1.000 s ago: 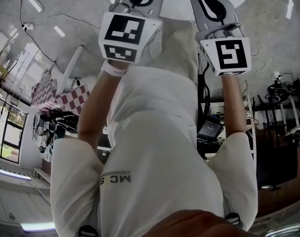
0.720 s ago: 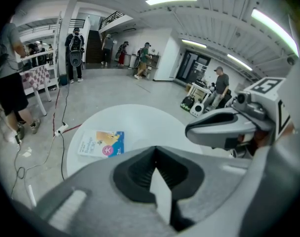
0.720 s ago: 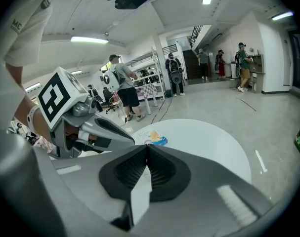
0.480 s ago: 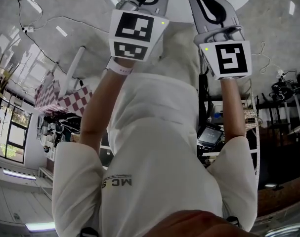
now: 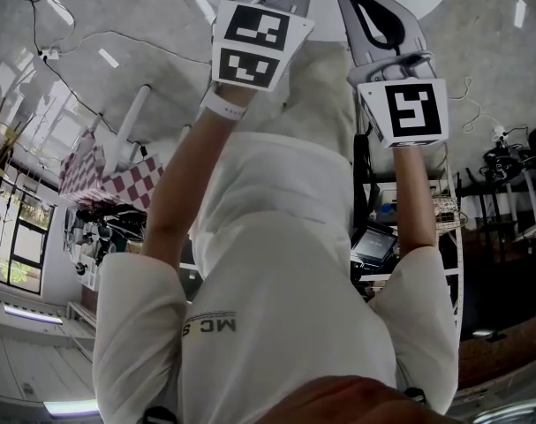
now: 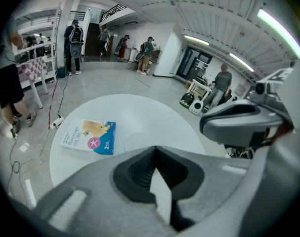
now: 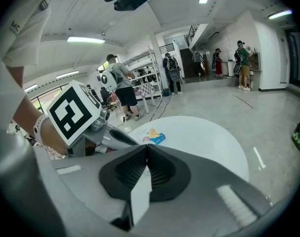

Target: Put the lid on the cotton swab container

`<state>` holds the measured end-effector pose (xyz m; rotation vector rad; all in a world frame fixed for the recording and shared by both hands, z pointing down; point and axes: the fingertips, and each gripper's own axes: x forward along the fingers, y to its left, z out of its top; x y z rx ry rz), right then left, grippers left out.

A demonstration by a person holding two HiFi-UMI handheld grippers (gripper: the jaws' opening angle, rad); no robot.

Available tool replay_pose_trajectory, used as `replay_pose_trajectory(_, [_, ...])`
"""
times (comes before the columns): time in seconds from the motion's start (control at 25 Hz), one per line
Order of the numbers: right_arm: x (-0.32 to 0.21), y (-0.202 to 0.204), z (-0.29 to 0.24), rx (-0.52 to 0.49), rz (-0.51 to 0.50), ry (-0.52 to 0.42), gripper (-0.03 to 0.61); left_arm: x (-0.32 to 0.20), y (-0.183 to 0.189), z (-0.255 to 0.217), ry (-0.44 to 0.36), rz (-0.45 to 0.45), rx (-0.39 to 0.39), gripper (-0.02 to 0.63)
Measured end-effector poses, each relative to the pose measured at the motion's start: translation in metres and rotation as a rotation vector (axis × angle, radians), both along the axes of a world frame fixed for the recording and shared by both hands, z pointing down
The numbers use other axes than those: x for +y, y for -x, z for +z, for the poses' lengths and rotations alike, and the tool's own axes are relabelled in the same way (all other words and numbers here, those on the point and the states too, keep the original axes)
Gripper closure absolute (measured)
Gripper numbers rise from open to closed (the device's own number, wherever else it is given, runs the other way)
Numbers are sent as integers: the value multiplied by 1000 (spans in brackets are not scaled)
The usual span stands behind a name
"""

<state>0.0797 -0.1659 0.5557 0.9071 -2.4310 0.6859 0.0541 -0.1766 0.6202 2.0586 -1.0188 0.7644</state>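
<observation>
your left gripper point(image 6: 155, 157): grey moulded jaws pressed together, ribbed black pads meeting, nothing between. your right gripper point(image 7: 147, 157): same, closed, empty. beyond: round smooth white table point(image 6: 159, 115). flat rectangular blue-white box point(image 6: 89, 137) near its left edge, long axis left-right. pale round outline point(image 6: 135, 141) just right of box; cannot tell if container or lid.

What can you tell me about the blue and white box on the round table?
The flat blue and white cardboard box lies face up near one edge of the round white table. Its top is white with print on one side and blue on the other, with an orange picture and a pink circle. Only the table touches it.
</observation>
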Motion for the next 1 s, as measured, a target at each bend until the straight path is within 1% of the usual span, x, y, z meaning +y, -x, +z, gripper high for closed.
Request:
replay_pose_trajectory(0.16, [4, -4, 3, 17, -13, 4, 578, -2, -2, 2, 10, -17, 38, 615])
replay_pose_trajectory(0.24, [7, -2, 3, 21, -22, 2, 578, -1, 0, 2, 12, -10, 34, 615])
replay_pose_trajectory(0.4, [8, 4, -4, -3, 6, -10, 578, 1, 2, 0, 8, -12, 17, 617])
replay_pose_trajectory(0.48, [10, 2, -6, 8, -6, -13, 578, 1, 2, 0, 6, -19, 8, 615])
replay_pose_trajectory(0.64, [10, 0, -12, 20, -8, -19, 578, 1, 1, -1, 5, -46, 22, 615])
replay_pose_trajectory(0.8, [8, -2, -29, 19, 16, -43, 578, 5, -2, -21, -32, -29, 36, 615])
replay_pose_trajectory(1.0, [14, 1, -56, 32, 20, -68, 578, 19, 4, -50, -50, -7, 43, 615])
